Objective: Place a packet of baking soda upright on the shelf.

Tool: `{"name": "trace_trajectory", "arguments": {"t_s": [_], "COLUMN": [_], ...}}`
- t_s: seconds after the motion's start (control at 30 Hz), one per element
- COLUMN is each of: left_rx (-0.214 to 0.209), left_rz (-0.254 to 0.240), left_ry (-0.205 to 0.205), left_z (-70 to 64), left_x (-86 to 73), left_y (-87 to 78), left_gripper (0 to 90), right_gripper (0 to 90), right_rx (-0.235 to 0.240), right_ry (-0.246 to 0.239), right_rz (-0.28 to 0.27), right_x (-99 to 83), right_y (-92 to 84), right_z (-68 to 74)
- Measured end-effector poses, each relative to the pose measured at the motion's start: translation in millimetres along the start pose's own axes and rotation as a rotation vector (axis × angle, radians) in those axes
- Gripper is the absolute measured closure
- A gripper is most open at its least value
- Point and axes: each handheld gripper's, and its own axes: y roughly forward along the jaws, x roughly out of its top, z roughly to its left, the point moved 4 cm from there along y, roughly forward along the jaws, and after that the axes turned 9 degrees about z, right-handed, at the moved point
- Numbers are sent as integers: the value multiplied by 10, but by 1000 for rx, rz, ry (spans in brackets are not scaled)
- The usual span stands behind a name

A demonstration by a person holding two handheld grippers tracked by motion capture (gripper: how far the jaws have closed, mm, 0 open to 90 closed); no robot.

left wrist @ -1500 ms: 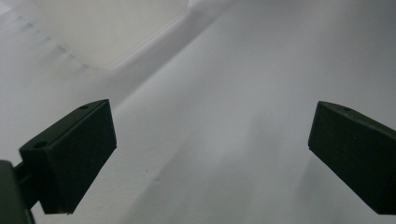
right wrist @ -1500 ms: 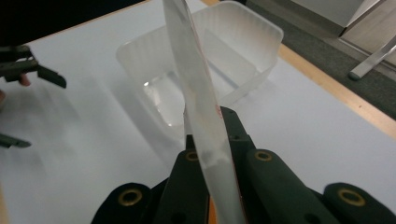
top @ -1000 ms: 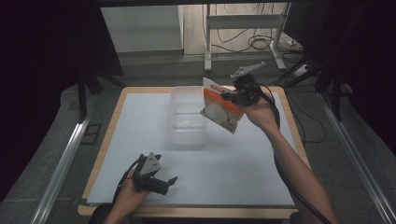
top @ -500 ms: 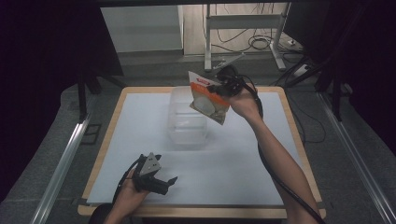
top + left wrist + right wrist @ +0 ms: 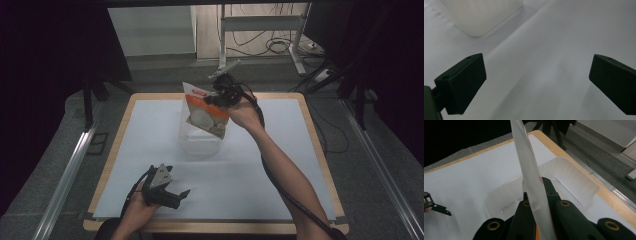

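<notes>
My right gripper (image 5: 212, 99) is shut on the top edge of an orange and white snack bag (image 5: 205, 114), which hangs in the air over a clear plastic bin (image 5: 200, 142) on the white table (image 5: 280, 150). In the right gripper view the bag (image 5: 530, 177) stands edge-on between the closed jaws, above the open bin (image 5: 571, 182). My left gripper (image 5: 181, 196) lies low near the table's front edge, jaws open and nothing between them; its black fingers (image 5: 464, 82) frame bare table, with a corner of the bin (image 5: 481, 15) beyond.
The table has a wooden rim (image 5: 320, 145). A metal stand (image 5: 260, 30) and cables lie on the floor behind it, and a metal rail (image 5: 65, 175) runs along the left side. The left gripper (image 5: 434, 206) shows small at the left of the right gripper view.
My right hand has carried the bag leftward, from the bin's right side to above the bin. The left gripper has stayed put.
</notes>
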Motion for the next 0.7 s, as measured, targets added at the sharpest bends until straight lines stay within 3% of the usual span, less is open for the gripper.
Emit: {"name": "trace_trajectory", "arguments": {"t_s": [0.2, 0.7], "left_rx": [-2, -2], "left_rz": [1, 3], "left_ry": [0, 1], "left_z": [-3, -8], "left_x": [0, 0], "left_y": [-4, -2], "left_gripper": [11, 11], "right_gripper": [886, 883], "right_rx": [29, 42], "right_ry": [-12, -7], "right_rz": [31, 71], "right_x": [-26, -189], "right_y": [230, 515], "right_z": [103, 114]}}
